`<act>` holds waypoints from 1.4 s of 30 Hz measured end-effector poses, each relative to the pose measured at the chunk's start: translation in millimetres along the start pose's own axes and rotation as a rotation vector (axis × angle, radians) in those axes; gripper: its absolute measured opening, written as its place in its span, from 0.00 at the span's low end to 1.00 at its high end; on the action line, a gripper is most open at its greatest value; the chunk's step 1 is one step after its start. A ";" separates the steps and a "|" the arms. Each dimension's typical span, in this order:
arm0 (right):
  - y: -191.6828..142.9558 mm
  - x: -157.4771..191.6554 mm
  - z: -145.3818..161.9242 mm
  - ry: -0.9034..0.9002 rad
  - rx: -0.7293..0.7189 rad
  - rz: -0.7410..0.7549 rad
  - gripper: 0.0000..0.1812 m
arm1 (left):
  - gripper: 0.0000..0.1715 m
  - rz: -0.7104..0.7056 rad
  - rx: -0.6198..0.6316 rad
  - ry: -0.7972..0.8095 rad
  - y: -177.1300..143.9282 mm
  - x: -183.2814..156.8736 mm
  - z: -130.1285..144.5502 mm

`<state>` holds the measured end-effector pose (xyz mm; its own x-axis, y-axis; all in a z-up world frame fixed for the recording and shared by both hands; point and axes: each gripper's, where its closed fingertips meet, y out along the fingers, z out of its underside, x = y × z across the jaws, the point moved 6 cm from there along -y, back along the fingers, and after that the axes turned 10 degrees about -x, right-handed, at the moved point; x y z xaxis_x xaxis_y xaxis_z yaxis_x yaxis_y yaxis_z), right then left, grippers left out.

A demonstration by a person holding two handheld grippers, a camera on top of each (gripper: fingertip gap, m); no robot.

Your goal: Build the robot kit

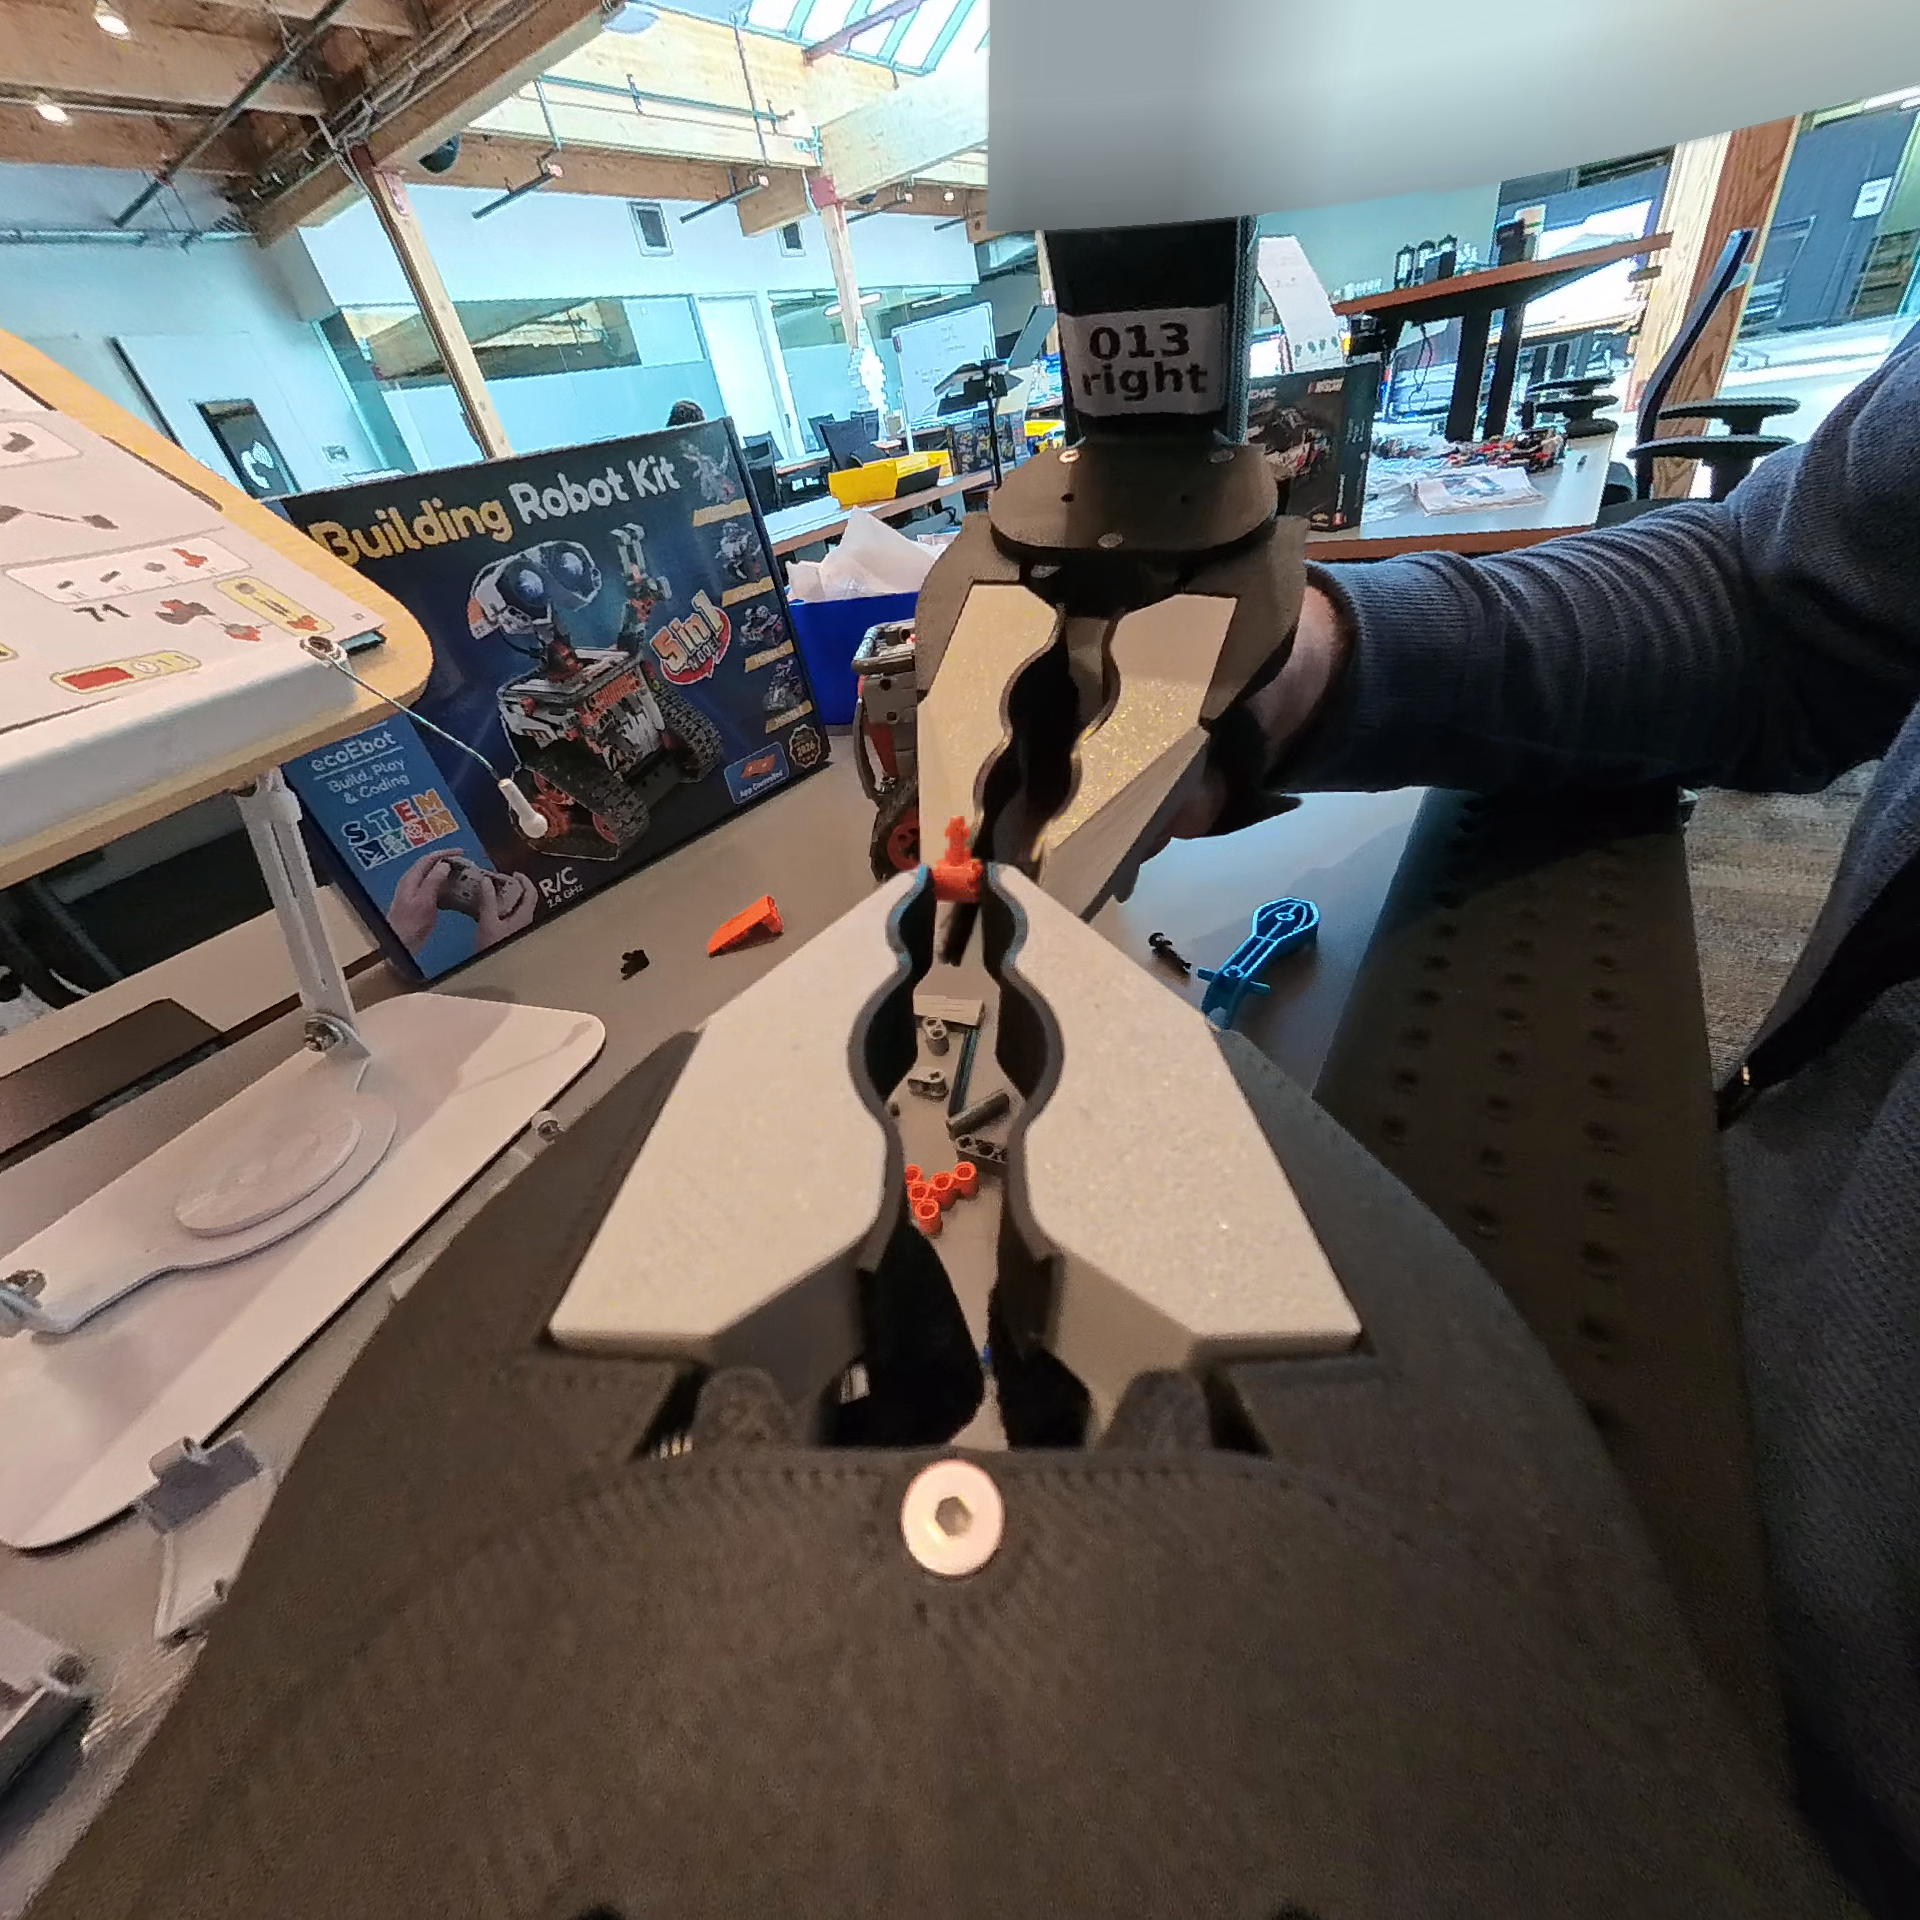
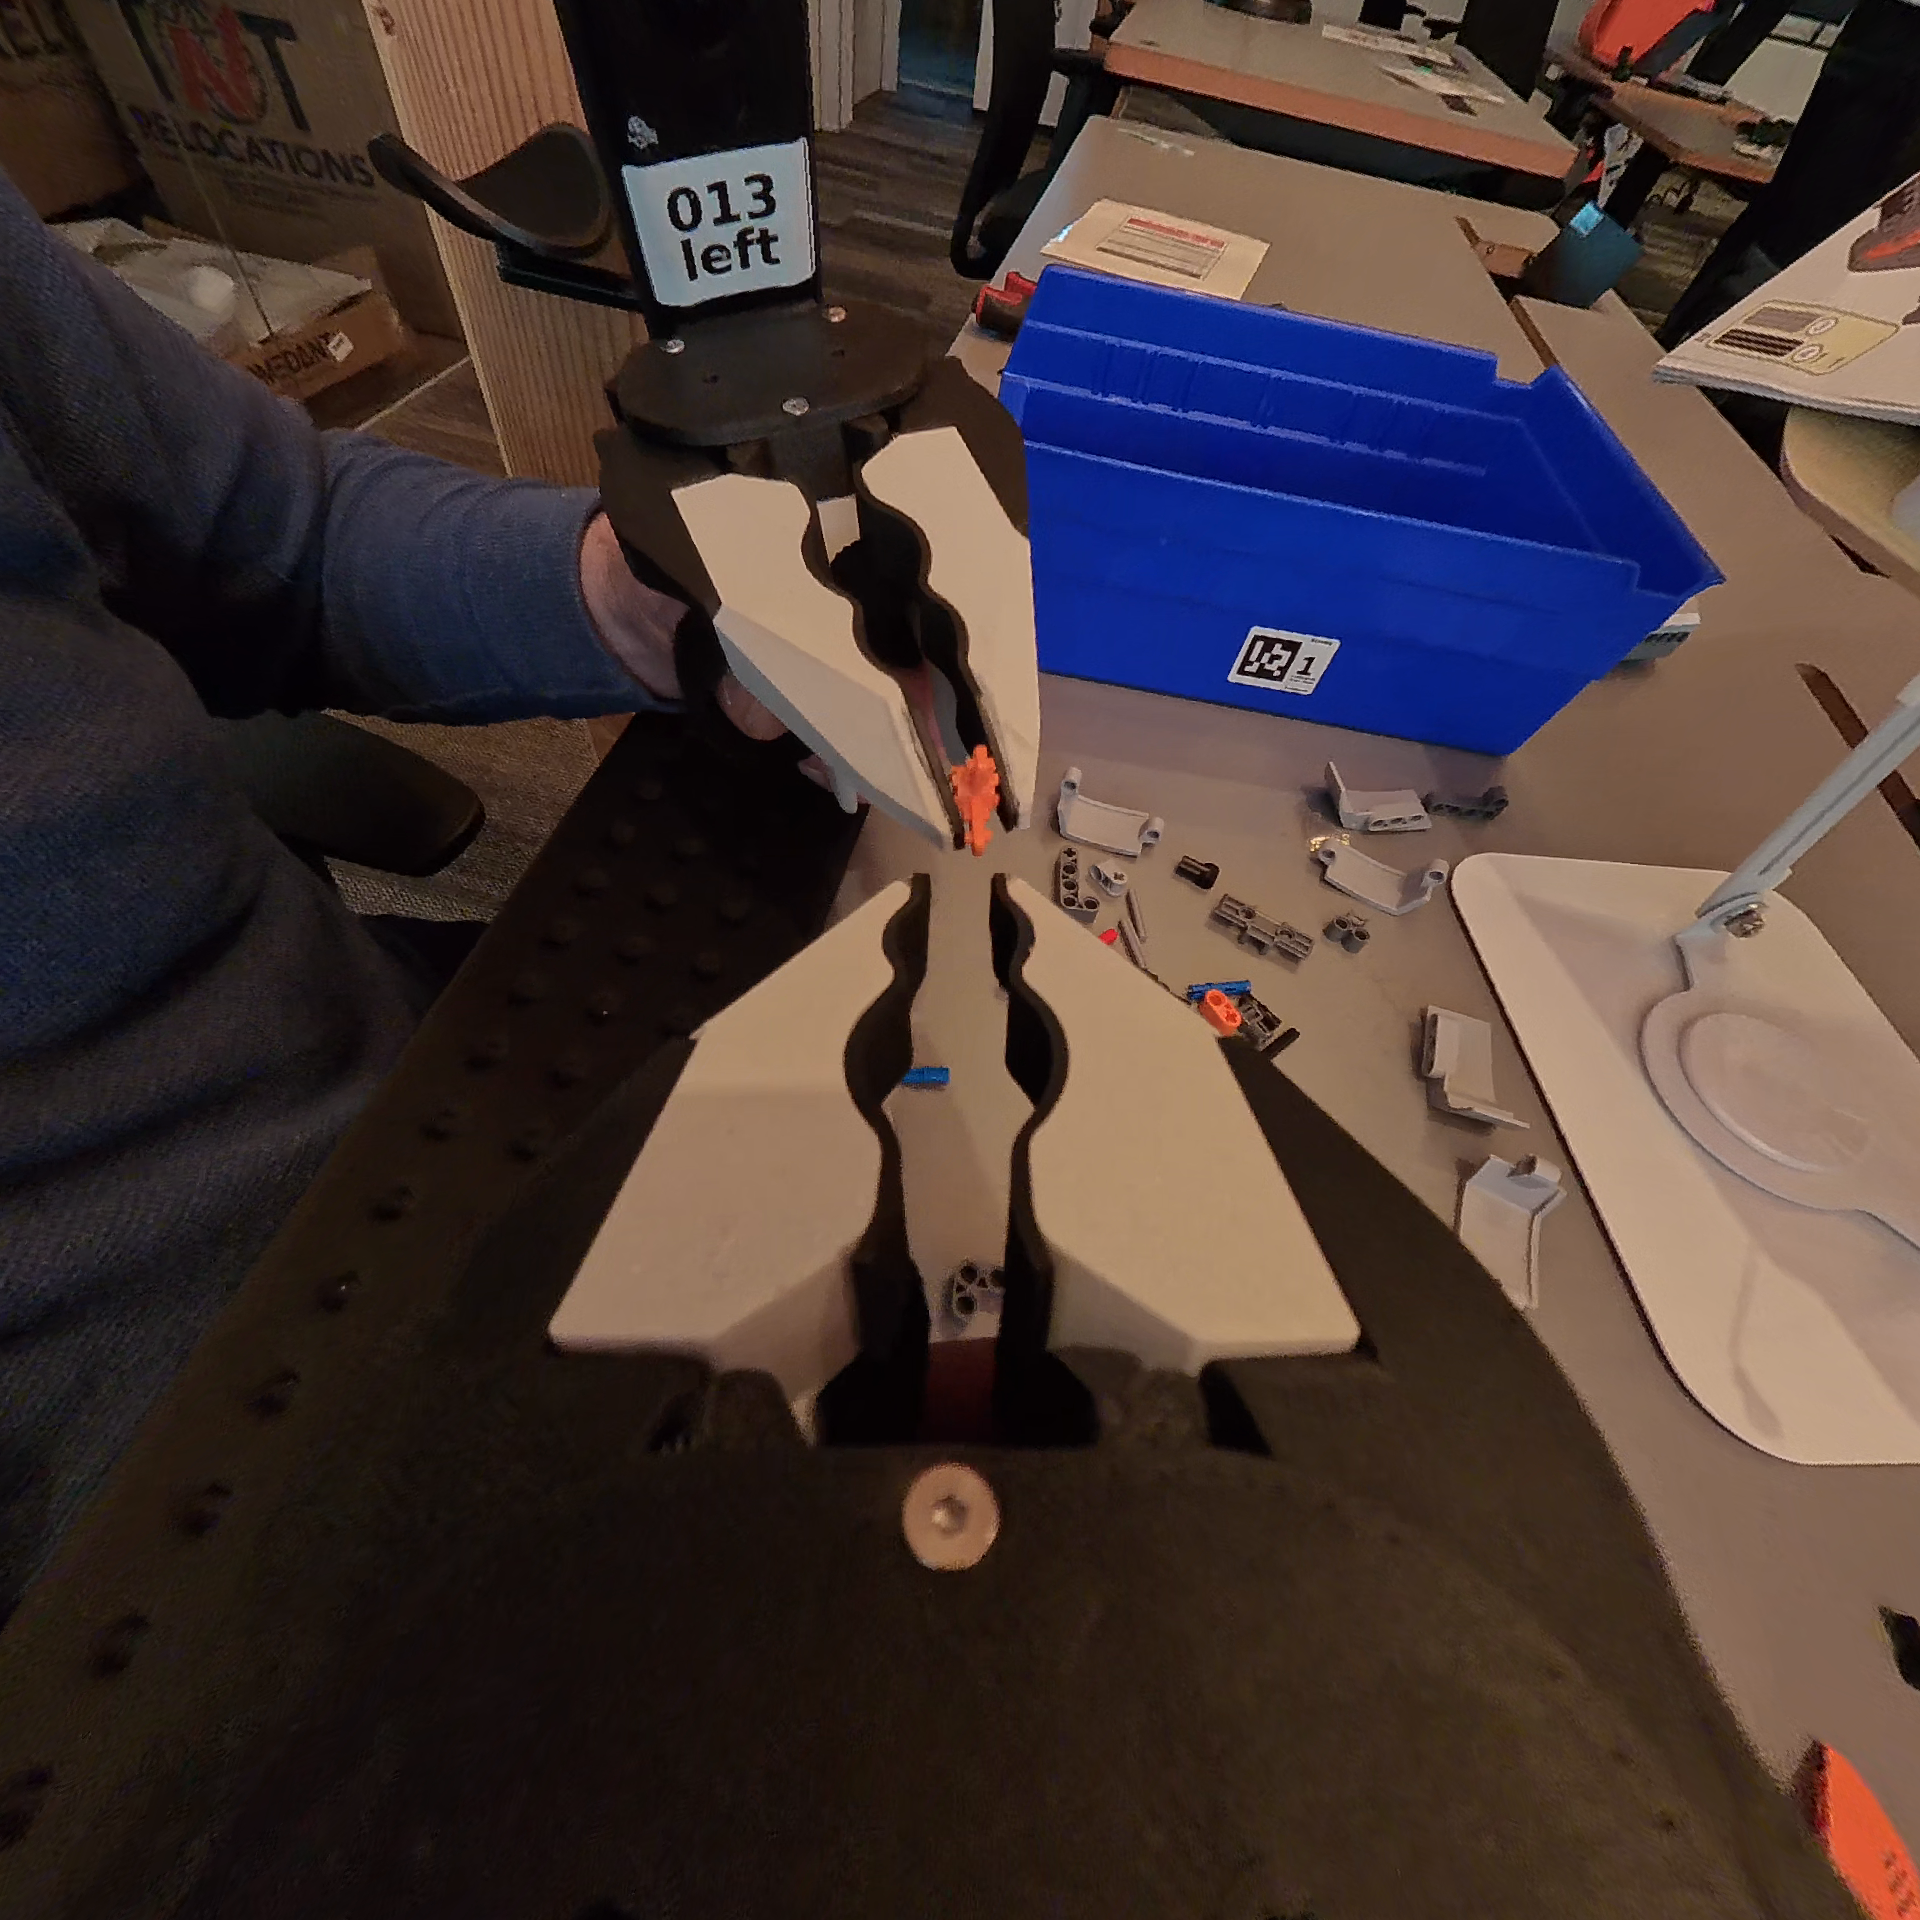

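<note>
- Grey worktop in an open office, strewn with small building-kit parts.
- Left tool is clamped on an orange connector.
- Right tool has its tips slightly apart, holding nothing, just beside that connector.

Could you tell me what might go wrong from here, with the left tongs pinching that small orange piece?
1. The orange piece sits only at the very tips of the left tongs, so it could slip out.
2. If dropped, it may land among the loose grey parts and be hard to find.
3. The right tongs are open and tip to tip with the left, so a bump could knock it free.
</note>
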<state>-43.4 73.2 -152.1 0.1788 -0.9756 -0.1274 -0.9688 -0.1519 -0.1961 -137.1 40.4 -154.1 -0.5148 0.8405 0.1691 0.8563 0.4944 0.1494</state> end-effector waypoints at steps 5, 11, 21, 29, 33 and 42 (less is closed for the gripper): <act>3.2 1.4 1.7 0.003 -0.019 0.003 0.02 | 0.04 0.012 -0.001 -0.003 2.0 -2.2 1.3; 2.9 0.8 2.5 0.004 -0.036 0.008 0.00 | 0.04 0.020 -0.009 -0.013 1.8 -3.0 1.5; 1.9 0.0 4.0 0.007 -0.042 0.007 0.00 | 0.04 0.014 -0.024 -0.027 0.4 -0.3 0.6; 1.9 -1.2 7.0 0.029 -0.037 0.001 0.01 | 0.04 0.011 -0.017 -0.024 0.5 0.4 2.2; 3.5 1.2 7.3 0.033 -0.033 -0.012 0.05 | 0.04 0.011 -0.018 -0.023 0.9 0.0 2.1; 4.5 2.8 6.9 0.018 -0.049 -0.005 0.00 | 0.04 0.023 -0.012 -0.025 2.7 -1.8 3.8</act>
<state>-46.0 70.9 -160.0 0.1806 -0.9775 -0.1088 -0.9753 -0.1637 -0.1484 -133.8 41.1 -157.7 -0.4932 0.8572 0.1481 0.8675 0.4718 0.1576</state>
